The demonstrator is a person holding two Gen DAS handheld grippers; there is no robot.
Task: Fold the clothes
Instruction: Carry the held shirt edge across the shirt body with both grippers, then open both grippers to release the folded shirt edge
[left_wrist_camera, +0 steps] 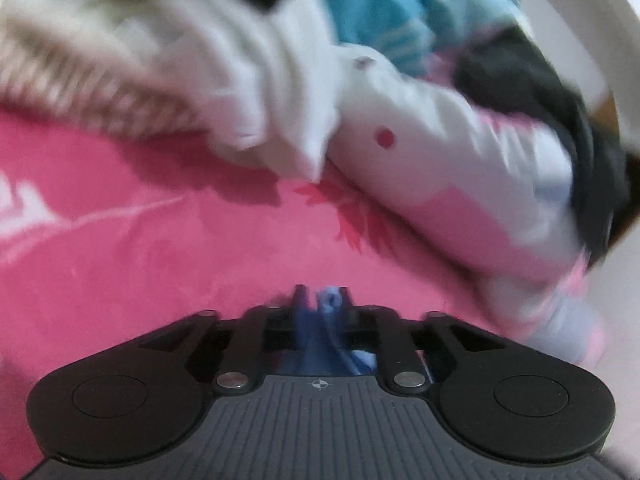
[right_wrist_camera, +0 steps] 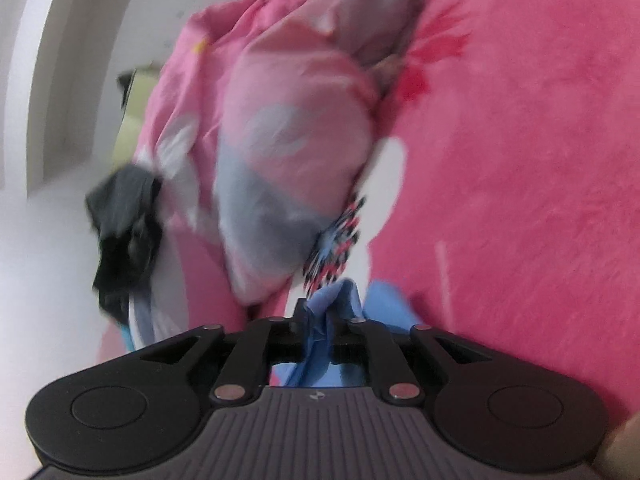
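A light blue garment [left_wrist_camera: 329,309] is bunched in the narrow gap between the fingers of my left gripper [left_wrist_camera: 322,294], low over a pink blanket [left_wrist_camera: 160,240]. The cloth fills the gap and the jaws stand close together on it. In the right wrist view the same blue garment [right_wrist_camera: 384,304] rises between the fingers of my right gripper [right_wrist_camera: 326,306] and spreads to the right over the pink blanket [right_wrist_camera: 520,160]. Those jaws are also narrow, with the cloth pinched between them. Both views are blurred.
Ahead of the left gripper lies a heap of clothes: a white garment [left_wrist_camera: 248,80], a teal one [left_wrist_camera: 380,0], a white piece with a pink dot [left_wrist_camera: 420,132], a dark one [left_wrist_camera: 540,80]. The right wrist view shows a pink bundle [right_wrist_camera: 296,120] and a black garment [right_wrist_camera: 124,220] at the bed's edge.
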